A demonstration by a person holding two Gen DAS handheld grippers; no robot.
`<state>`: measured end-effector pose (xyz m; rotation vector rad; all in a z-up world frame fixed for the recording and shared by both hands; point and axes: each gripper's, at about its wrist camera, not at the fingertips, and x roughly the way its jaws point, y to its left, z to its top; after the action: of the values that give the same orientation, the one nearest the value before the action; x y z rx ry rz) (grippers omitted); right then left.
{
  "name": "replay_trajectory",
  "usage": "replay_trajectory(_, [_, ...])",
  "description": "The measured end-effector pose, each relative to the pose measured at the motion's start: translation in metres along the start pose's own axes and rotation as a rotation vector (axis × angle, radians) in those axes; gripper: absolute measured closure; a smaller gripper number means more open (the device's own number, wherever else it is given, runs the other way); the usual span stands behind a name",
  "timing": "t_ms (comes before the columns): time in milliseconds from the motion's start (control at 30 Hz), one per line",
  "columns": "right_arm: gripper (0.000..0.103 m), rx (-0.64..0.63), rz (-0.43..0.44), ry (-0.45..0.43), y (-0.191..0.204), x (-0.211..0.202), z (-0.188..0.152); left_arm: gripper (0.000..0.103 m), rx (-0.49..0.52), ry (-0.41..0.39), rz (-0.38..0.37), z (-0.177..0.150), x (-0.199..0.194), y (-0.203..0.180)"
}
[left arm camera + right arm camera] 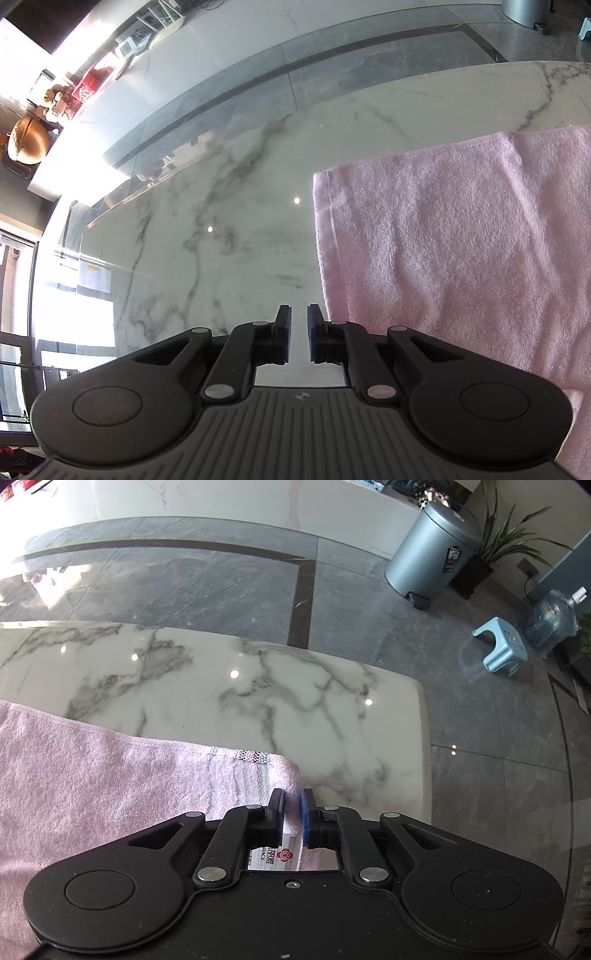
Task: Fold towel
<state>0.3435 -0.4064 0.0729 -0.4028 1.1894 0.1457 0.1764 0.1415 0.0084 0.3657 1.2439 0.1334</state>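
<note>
Marble tabletop [295,686] carries our pink towel [461,236], lying flat. Our right gripper [293,805] has its fingers pinched on the striped corner; our left gripper [299,317] hangs slightly parted, empty, beside the edge. Soft, limp terry: grip corners.

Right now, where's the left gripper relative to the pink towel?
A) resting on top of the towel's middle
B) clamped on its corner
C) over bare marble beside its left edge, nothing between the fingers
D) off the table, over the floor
C: in the left wrist view the left gripper shows only white marble table between its fingers, with the pink towel edge just to its right.
</note>
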Motion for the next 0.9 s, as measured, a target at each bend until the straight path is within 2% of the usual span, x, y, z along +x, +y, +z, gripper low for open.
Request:
replay_trajectory(200, [0.089,-0.007,0.042,-0.008,0.006,-0.021,-0.026,0.094,0.022,-0.082,-0.121,-0.022,-0.035,-0.023])
replay_trajectory(267, [0.084,0.012,0.09,-0.007,0.012,-0.032,-0.047,0.091,0.051,-0.107,-0.157,-0.032,-0.048,-0.037])
replay_trajectory(300, [0.081,0.017,0.105,-0.007,0.014,-0.036,-0.053,0.087,0.066,-0.12,-0.175,-0.037,-0.054,-0.044])
replay_trajectory(367, [0.068,0.019,0.147,-0.008,0.023,-0.049,-0.079,0.075,0.09,-0.151,-0.214,-0.049,-0.069,-0.055])
replay_trajectory(433, [0.062,0.018,0.165,0.003,0.029,-0.059,-0.102,0.06,0.126,-0.181,-0.268,-0.066,-0.085,-0.069])
replay_trajectory(500, [0.062,0.025,0.176,0.019,0.034,-0.065,-0.122,0.059,0.175,-0.206,-0.301,-0.082,-0.095,-0.085])
replay_trajectory(633, [0.062,0.059,0.18,0.05,0.037,-0.072,-0.168,0.059,0.253,-0.231,-0.285,-0.115,-0.097,-0.116])
replay_trajectory(767, [0.062,0.119,0.169,0.085,0.027,-0.073,-0.208,0.059,0.249,-0.218,-0.291,-0.126,-0.087,-0.128])
replay_trajectory(900, [0.062,0.183,0.18,0.095,0.015,-0.071,-0.232,0.059,0.229,-0.222,-0.276,-0.13,-0.078,-0.134])
